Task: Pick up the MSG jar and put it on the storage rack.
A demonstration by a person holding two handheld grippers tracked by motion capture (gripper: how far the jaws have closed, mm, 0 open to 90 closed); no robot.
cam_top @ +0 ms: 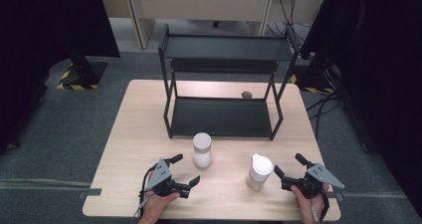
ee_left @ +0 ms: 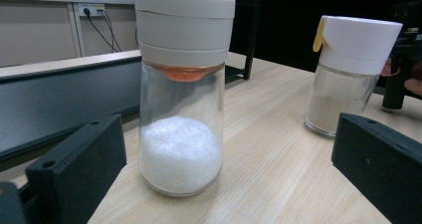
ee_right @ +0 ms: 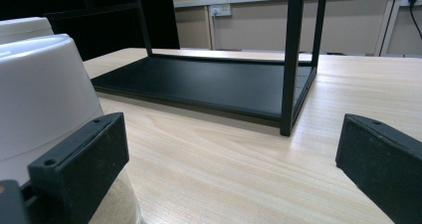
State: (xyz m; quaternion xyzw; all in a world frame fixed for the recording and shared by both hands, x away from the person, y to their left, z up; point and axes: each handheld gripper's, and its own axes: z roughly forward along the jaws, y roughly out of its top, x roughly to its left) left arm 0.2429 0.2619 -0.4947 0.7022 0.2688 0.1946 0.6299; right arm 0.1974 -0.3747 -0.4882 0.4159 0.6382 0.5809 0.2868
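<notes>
Two glass shakers are seen standing upright on the worktop (cam_top: 134, 134), in front of the black two-tier rack (cam_top: 222, 115). The salt shaker (cam_top: 202, 150), part-filled with white grains, is placed just ahead and slightly to the right of the left hand-held gripper (cam_top: 185, 168), whose jaws are spread wide apart and hold nothing; in the left gripper view the salt shaker (ee_left: 180, 92) is framed between the two jaws, a little toward the left one. The white-capped shaker (cam_top: 259, 172), holding a pale powder, is set just to the left of the right hand-held gripper (cam_top: 288, 166), whose jaws are likewise spread and empty, with the near jaw close beside the cap. Both long axes are vertical, so a level approach from the side is judged to be called for. Each shaker is nearer to the hand-held gripper on its own side.
</notes>
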